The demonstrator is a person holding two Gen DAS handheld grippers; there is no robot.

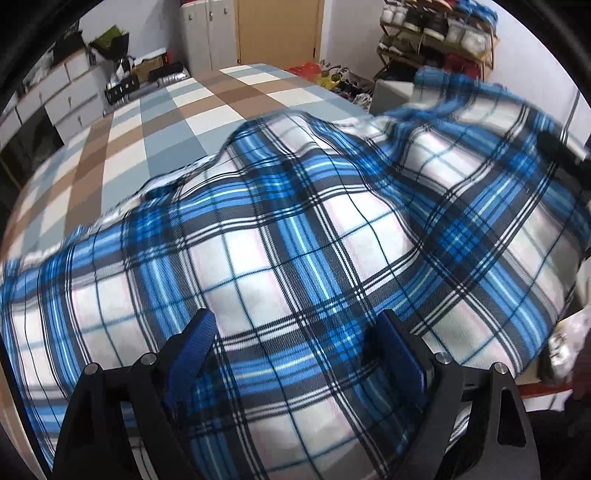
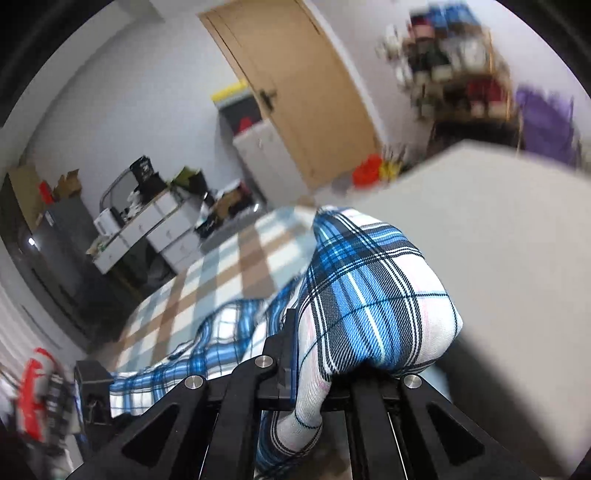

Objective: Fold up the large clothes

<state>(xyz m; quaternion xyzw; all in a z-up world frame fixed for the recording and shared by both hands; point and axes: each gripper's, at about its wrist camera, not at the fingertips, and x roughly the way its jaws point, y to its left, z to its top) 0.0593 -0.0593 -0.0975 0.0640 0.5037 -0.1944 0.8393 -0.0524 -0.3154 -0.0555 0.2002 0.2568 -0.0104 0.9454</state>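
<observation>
Left wrist view: my left gripper (image 1: 295, 332) hangs over a blue, white and black plaid shirt (image 1: 314, 221), its 2 blue-padded fingers (image 1: 195, 339) spread wide with only flat cloth below them, nothing pinched. The shirt covers the near part of a bed dressed in a checked cover (image 1: 166, 122) of brown, grey-blue and cream squares. Its right side rises toward the upper right of the view. Beyond the bed stand white drawers (image 1: 70, 96), a wooden door (image 1: 280, 29) and a shoe rack (image 1: 436, 33).

Right wrist view: my right gripper (image 2: 295, 354) is pressed together on a bunched fold of the same shirt (image 2: 369, 288), which bulges above the jaws while more cloth trails down left onto the bed cover (image 2: 207, 280). A pale grey surface (image 2: 498, 240), blurred, fills the right side.
</observation>
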